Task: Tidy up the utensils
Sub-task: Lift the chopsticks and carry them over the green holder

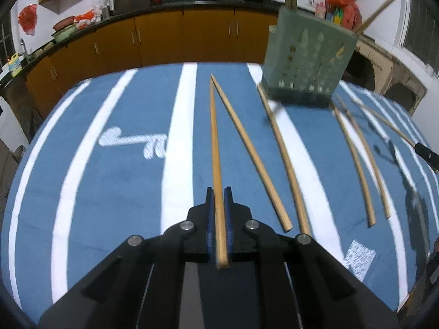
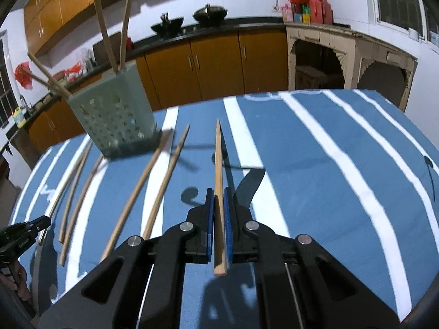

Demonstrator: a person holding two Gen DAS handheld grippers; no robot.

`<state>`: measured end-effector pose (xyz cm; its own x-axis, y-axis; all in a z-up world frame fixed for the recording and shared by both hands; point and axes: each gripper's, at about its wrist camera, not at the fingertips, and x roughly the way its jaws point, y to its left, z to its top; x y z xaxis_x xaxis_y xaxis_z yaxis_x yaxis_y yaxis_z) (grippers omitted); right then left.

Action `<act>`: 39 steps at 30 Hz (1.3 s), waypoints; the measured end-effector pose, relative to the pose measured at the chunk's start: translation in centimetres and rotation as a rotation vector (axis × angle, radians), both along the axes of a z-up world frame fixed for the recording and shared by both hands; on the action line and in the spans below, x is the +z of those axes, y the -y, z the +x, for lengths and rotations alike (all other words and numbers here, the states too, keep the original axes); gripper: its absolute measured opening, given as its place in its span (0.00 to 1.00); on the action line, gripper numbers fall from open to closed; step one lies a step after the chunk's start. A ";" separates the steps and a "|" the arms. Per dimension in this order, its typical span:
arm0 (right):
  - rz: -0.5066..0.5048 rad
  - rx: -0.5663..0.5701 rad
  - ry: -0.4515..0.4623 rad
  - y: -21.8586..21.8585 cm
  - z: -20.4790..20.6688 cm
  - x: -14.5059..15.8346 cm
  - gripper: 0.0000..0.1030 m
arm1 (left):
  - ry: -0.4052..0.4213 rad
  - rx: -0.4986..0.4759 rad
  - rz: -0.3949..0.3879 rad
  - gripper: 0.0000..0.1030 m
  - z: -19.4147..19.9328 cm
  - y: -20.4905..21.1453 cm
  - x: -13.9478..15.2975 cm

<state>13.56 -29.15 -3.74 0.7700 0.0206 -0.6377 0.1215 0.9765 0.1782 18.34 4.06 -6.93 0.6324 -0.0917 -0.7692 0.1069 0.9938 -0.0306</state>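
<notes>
Tongs grip pale (seemingly wooden) chopstick

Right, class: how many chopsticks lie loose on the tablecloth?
4 chopsticks, in front of the green holder: in the left wrist view, two toward its left, two toward its right.

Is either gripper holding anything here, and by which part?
Both are. The left gripper clamps a chopstick near its thick end; the right gripper clamps another chopstick, also near its thick end.

Each black tool has blue pads and silver screws.
</notes>
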 end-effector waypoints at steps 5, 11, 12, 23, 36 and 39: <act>0.009 -0.008 0.077 0.4 -0.6 2.3 0.08 | 0.099 -0.008 -0.025 0.08 -1.0 -0.4 3.4; 0.016 -0.007 0.166 0.5 -1.0 5.1 0.08 | 0.225 0.002 -0.067 0.07 -1.9 -0.7 7.7; 0.016 -0.007 0.176 0.5 -1.1 5.4 0.08 | 0.245 0.003 -0.069 0.07 -2.0 -0.6 8.3; 0.046 0.006 0.257 0.5 -0.9 7.9 0.08 | 0.393 0.016 -0.096 0.07 -2.9 -0.5 13.1; 0.043 0.019 0.288 0.0 -0.7 9.1 0.08 | 0.453 0.013 -0.115 0.07 -2.4 -0.9 16.2; 0.037 0.027 0.301 -0.1 -0.7 9.8 0.08 | 0.470 0.006 -0.111 0.07 -2.3 -0.8 17.1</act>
